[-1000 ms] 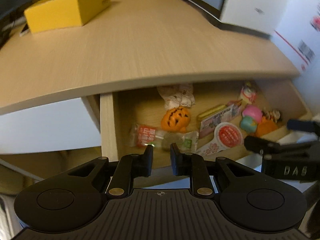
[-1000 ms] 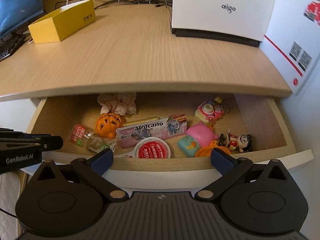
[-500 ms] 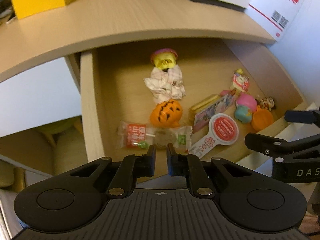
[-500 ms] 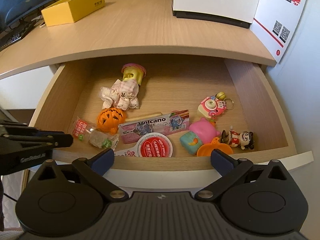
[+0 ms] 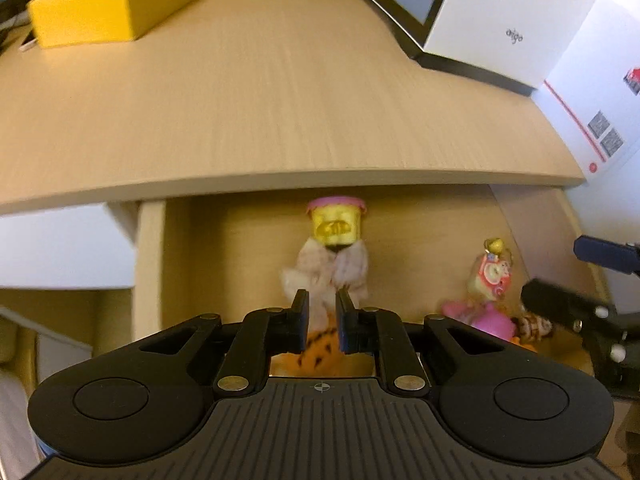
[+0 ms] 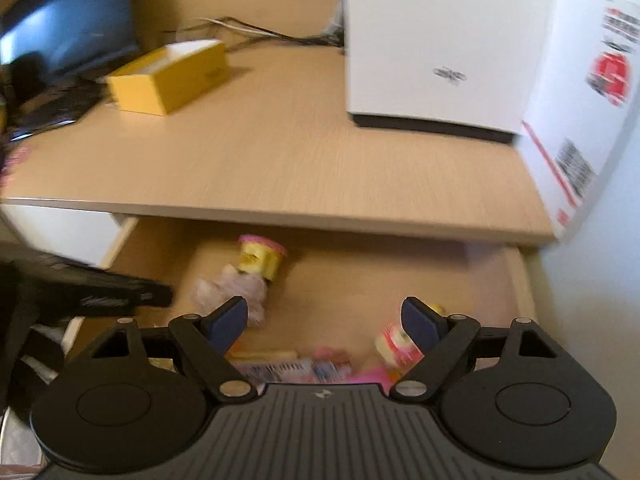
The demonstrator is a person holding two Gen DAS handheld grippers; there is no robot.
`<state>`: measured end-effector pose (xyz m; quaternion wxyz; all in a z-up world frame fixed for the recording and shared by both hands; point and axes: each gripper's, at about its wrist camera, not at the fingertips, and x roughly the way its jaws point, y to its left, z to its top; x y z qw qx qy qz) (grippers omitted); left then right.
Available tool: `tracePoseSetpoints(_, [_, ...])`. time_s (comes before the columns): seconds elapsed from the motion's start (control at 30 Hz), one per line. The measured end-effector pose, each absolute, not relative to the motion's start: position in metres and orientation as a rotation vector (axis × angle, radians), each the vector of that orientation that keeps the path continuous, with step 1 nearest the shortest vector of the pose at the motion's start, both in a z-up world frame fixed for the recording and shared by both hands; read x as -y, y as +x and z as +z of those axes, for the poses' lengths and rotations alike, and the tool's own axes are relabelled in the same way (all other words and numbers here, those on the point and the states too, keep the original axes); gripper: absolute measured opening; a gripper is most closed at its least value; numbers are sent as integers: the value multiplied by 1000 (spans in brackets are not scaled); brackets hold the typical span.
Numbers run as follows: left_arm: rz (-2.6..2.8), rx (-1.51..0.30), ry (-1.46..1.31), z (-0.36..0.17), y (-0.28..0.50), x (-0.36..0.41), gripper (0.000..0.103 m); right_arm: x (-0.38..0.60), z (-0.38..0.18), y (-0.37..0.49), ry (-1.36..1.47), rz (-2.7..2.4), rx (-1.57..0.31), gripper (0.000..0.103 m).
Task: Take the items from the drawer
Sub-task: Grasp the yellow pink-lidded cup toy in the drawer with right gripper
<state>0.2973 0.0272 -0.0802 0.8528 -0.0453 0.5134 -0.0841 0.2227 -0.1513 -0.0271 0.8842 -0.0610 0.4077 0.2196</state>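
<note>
Drawer (image 5: 224,264) sits pulled out under bench (image 5: 248,92) edge; its front part is hidden behind both gripper bodies, and both views are blurred. Inside, 1 yellow tub w/ pink lid (image 5: 337,222) lies on its side toward the back, 1 crumpled pale wrapper (image 5: 320,276) just in front of it. 1 orange pumpkin toy (image 5: 320,354) shows only as a sliver below the left gripper (image 5: 322,322). To the right: 1 pink-and-white keychain toy (image 5: 494,272), 1 pink toy (image 5: 490,320), partly cut off. Flat packet (image 6: 280,368) in right wrist view too blurred to read.

Left gripper jaws nearly closed, opening slightly, nothing gripped. Right gripper (image 6: 325,322) jaws wide, closing, nothing between them.

On bench: 1 yellow box (image 5: 116,8), 1 white box (image 6: 444,40).
</note>
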Motion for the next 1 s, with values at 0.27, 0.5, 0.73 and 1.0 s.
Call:
tracePoseSetpoints(0.27, [-253, -1092, -89, -85, 274, -35, 15, 187, -59, 228, -1, 422, -1029, 85])
tracePoseSetpoints(0.5, [-275, -1165, -136, -86, 240, -38, 15, 181, -55, 221, -77, 399, -1127, 85])
tracePoseSetpoints(0.73, [-267, -1115, -79, -97, 244, -35, 15, 180, -28, 224, -178, 419, -991, 85])
tracePoseSetpoints(1.0, [-227, -1026, -207, -80, 232, -58, 15, 151, -40, 253, -27, 483, -1059, 85])
